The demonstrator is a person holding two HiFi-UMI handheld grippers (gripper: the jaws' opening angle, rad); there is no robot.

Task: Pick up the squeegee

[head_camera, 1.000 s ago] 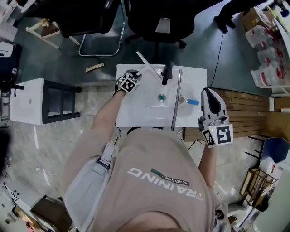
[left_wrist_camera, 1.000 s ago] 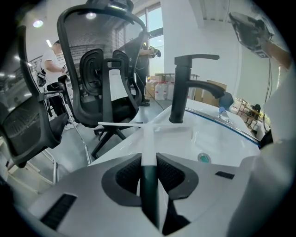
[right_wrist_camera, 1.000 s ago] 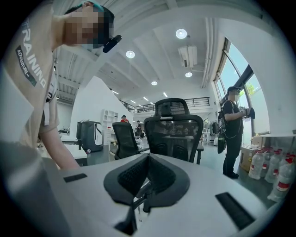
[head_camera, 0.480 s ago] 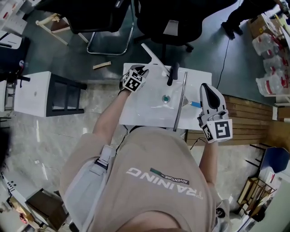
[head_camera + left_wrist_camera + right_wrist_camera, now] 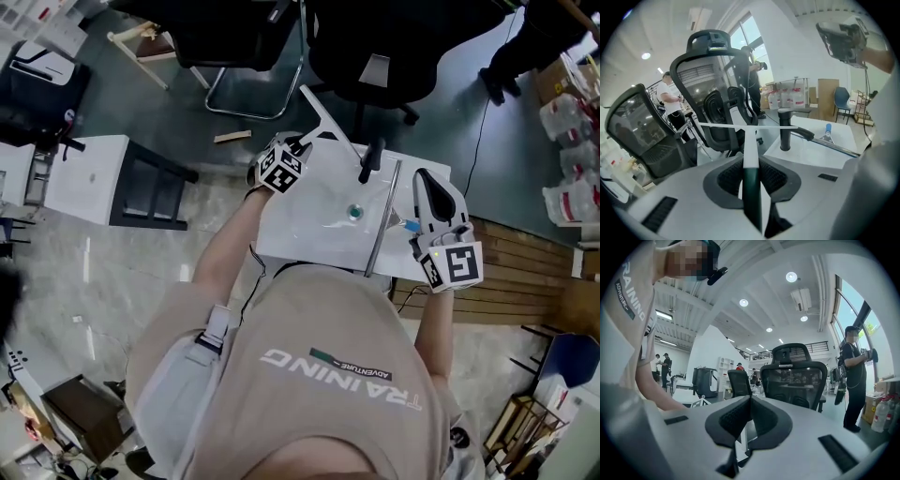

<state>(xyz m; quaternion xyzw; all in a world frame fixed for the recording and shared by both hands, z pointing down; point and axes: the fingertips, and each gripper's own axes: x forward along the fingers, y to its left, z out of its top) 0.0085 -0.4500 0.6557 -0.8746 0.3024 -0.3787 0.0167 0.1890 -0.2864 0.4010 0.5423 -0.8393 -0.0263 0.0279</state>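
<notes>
The squeegee [image 5: 750,140], white and T-shaped with a thin blade and a dark green grip, is clamped in the left gripper [image 5: 751,165] above the tabletop's [image 5: 291,234] far corner. A second, blue-handled squeegee [image 5: 382,220] lies by the one black faucet [image 5: 371,159]. The right gripper [image 5: 749,401] is closed and empty.

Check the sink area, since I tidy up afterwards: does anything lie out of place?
A long squeegee with a blue handle lies slanted across the sink, back rim to front rim. A wood scrap lies loose on the floor beyond the sink, near a chair.
</notes>
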